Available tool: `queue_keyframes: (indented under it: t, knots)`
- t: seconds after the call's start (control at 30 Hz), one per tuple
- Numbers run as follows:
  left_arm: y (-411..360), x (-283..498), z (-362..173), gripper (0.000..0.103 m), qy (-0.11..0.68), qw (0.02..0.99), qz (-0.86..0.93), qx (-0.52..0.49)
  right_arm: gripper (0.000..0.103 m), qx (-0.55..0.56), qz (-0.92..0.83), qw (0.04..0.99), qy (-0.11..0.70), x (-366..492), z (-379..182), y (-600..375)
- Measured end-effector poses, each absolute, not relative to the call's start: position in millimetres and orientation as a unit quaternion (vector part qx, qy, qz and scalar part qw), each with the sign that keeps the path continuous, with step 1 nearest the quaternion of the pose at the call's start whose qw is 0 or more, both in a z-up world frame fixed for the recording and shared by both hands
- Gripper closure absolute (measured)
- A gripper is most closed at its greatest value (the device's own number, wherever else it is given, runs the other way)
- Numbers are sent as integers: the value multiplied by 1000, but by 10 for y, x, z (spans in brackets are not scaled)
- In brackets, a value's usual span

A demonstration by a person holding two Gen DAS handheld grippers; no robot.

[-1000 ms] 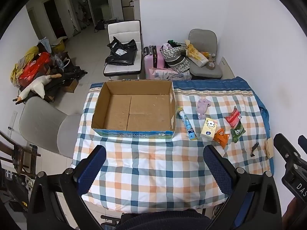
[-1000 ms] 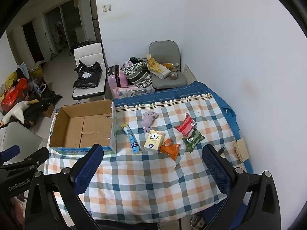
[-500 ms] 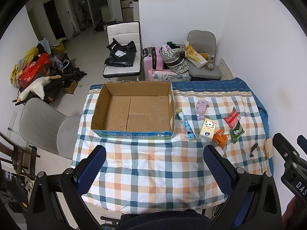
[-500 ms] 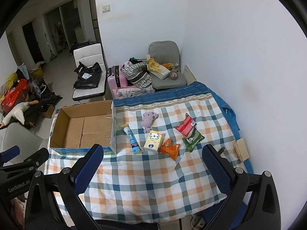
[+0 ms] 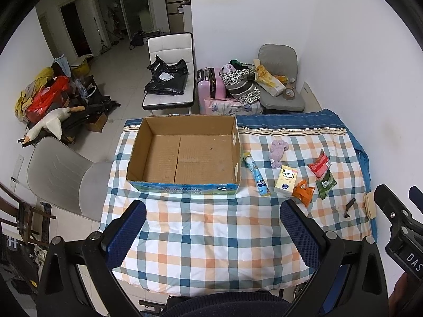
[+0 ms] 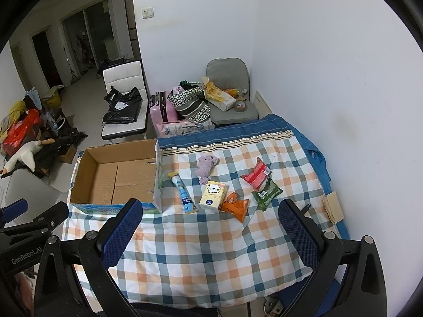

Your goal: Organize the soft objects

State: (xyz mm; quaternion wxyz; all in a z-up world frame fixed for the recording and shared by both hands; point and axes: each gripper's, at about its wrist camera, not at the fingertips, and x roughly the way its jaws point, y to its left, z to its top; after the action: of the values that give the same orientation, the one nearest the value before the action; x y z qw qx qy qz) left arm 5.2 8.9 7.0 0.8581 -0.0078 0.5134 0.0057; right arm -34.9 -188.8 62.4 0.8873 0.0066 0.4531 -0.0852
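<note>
Nothing is picked up yet — the left gripper (image 5: 211,227) and right gripper (image 6: 211,227) both hang spread wide and empty above the near edge of the checked cloth (image 6: 201,251). The next move is probably a reach to the far right for one item, then across to the one empty cardboard box (image 5: 185,155) on the left. Counted: one purple soft toy (image 6: 206,167), one tissue pack (image 6: 212,196), one blue tube (image 6: 182,192), three snack packets (image 6: 257,175)

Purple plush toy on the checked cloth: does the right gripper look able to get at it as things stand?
Probably yes. The right gripper hangs open and empty above the near side of the table, and the purple plush toy lies uncovered, apart from the tissue pack in front of it, which a descent from above would clear.
</note>
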Motion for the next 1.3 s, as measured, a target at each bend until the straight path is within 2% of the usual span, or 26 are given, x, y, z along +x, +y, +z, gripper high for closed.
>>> queue_keyframes:
  t: [1.3]
  knots:
    - [78,182,210,0,509,861,7,-8,0,6,-86,887,453,-323,683,-1892]
